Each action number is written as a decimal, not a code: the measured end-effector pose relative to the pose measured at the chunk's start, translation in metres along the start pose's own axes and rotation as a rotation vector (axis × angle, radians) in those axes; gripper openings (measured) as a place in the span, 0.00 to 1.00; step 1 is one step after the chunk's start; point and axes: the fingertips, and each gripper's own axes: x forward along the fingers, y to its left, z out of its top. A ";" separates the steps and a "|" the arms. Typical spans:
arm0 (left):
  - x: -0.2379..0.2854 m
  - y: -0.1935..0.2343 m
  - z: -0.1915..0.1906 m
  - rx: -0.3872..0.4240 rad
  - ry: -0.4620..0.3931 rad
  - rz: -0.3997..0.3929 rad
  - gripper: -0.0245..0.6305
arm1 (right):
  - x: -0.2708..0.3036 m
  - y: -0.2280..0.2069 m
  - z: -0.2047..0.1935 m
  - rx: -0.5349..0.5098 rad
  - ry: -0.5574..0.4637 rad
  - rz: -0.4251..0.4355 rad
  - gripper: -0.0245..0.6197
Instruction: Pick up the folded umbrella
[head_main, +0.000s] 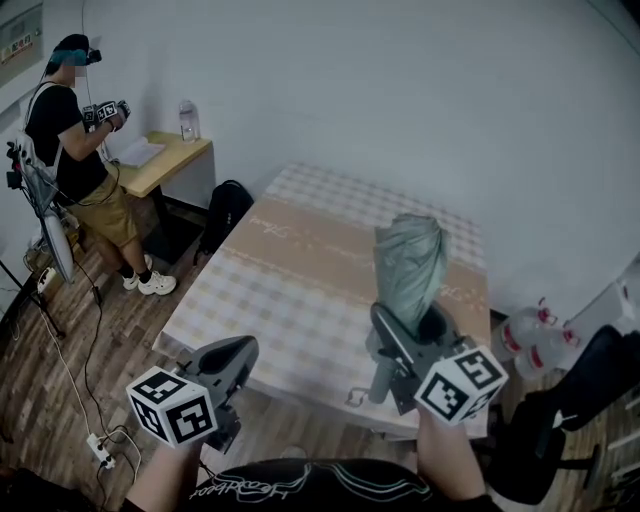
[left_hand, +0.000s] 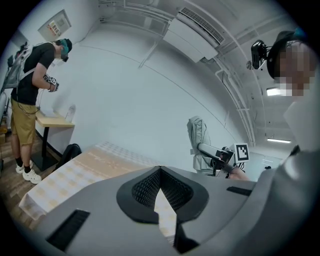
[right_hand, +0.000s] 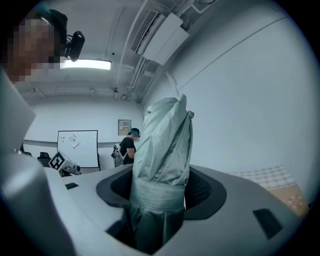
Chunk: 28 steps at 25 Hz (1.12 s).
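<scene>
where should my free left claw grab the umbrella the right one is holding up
Likely the bundled fabric just above the right claw, where the umbrella is bound tight and narrow; its top hangs looser. It stands upright, so bring the left claw in level from the open left side, jaws across its width.
</scene>
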 end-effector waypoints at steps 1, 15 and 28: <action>-0.002 -0.004 0.002 0.005 -0.008 0.000 0.03 | -0.006 0.003 0.007 -0.005 -0.020 0.005 0.46; -0.031 -0.052 0.014 0.049 -0.067 -0.017 0.03 | -0.069 0.045 0.069 -0.073 -0.190 0.051 0.46; -0.039 -0.068 0.016 0.065 -0.082 -0.033 0.03 | -0.084 0.052 0.072 -0.096 -0.210 0.042 0.46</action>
